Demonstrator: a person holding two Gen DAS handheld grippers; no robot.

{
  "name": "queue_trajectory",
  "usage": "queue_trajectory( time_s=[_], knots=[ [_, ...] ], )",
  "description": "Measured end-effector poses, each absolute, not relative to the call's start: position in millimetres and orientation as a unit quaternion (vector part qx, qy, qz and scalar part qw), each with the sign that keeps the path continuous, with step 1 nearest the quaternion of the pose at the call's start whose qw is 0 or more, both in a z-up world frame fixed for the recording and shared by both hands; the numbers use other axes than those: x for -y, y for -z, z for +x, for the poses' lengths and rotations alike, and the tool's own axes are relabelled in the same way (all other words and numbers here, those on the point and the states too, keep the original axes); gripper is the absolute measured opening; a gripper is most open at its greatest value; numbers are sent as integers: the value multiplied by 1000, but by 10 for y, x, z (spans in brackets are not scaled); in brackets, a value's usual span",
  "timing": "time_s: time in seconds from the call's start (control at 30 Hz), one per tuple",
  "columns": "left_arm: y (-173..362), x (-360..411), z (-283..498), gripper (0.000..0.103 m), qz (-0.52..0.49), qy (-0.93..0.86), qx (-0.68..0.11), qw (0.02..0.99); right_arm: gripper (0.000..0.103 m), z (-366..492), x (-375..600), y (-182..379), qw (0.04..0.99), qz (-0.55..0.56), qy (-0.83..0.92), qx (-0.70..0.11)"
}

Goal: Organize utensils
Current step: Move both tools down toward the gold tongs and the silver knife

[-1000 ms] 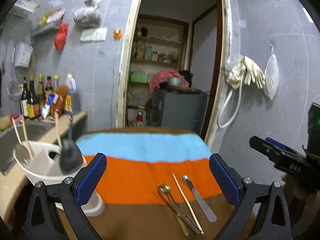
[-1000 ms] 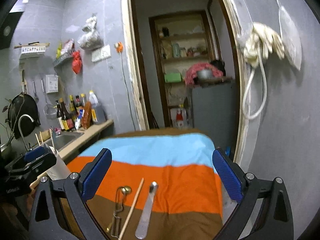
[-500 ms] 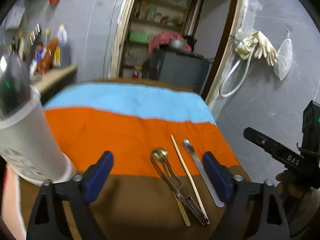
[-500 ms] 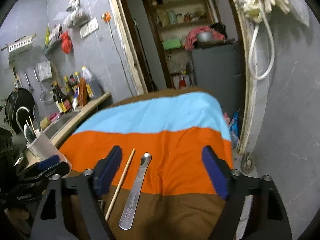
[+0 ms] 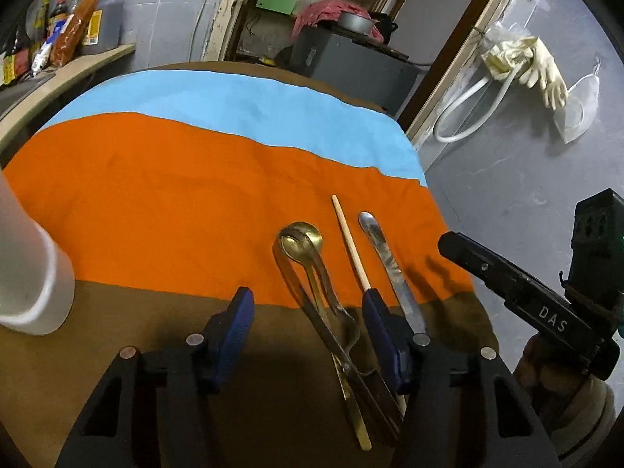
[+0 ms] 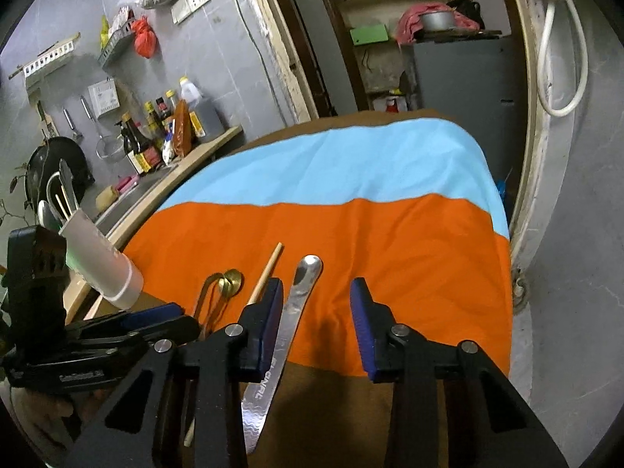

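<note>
**A:** Four pieces are waiting on the striped cloth [image 5: 156,195], as far as I count: a gold spoon [image 5: 302,240], kitchen tongs [image 5: 300,296] lying partly over it, one chopstick [image 5: 349,241] and a flat steel utensil [image 5: 384,257]. They lie side by side, near the front edge.

**B:** And the holder? Is anything in it?

**A:** Yes. On the right camera I see the white holder [image 6: 105,269] at the left edge of the cloth, well apart from the four pieces. Some handles and two thin sticks stand up in it. So I judge that one part is done, and these four are left.

**B:** What do your grippers hold?

**A:** Nothing. My left gripper [image 5: 308,331] has its jaws wide apart, low over the brown stripe. The handles of the spoon and the kitchen tongs run between its fingers, but I cannot tell if it touches them. My right gripper [image 6: 316,321] is also spread and empty, with the flat steel utensil just beside its left finger.

**B:** Are the kitchen tongs closed?

**A:** Their arms are spread around the spoon bowl, I think.
</note>
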State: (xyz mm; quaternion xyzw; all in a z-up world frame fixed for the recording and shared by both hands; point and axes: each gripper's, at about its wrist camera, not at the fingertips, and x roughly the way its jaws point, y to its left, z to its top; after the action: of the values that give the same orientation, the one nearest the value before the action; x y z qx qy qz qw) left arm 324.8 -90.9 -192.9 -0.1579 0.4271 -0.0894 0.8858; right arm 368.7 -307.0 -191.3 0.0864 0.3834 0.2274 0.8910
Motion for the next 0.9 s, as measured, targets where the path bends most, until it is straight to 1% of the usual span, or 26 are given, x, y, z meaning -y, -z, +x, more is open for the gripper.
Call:
queue_trajectory(
  time_s=[0.17, 0.23, 0.37, 0.43, 0.53, 0.6, 0.8, 0.9],
  knots=[
    [1952, 988, 3367, 46, -144, 88, -445, 879, 31, 3709, 3107, 1994, 884, 99, -228, -395],
    [1951, 1015, 3419, 36, -136, 79, -452, 878, 31, 3719, 3111, 2021, 882, 103, -228, -399],
    [1934, 992, 3446, 28, -138, 70, -459, 875, 31, 3728, 3092, 2056, 878, 106, -232, -406],
    [1926, 935, 3427, 23, -158, 71, -459, 871, 31, 3731, 3111, 2064, 875, 105, -238, -409],
    [1934, 813, 3372, 22, -204, 76, -454, 864, 31, 3736, 3072, 2077, 869, 99, -250, -415],
    [1945, 765, 3340, 22, -218, 74, -453, 861, 31, 3746, 3018, 2079, 866, 91, -259, -418],
    [1902, 729, 3243, 21, -192, 61, -456, 867, 31, 3811, 2832, 2147, 850, 64, -275, -444],
    [1897, 721, 3239, 21, -181, 55, -460, 868, 29, 3848, 2729, 2188, 847, 45, -264, -459]
  ],
)
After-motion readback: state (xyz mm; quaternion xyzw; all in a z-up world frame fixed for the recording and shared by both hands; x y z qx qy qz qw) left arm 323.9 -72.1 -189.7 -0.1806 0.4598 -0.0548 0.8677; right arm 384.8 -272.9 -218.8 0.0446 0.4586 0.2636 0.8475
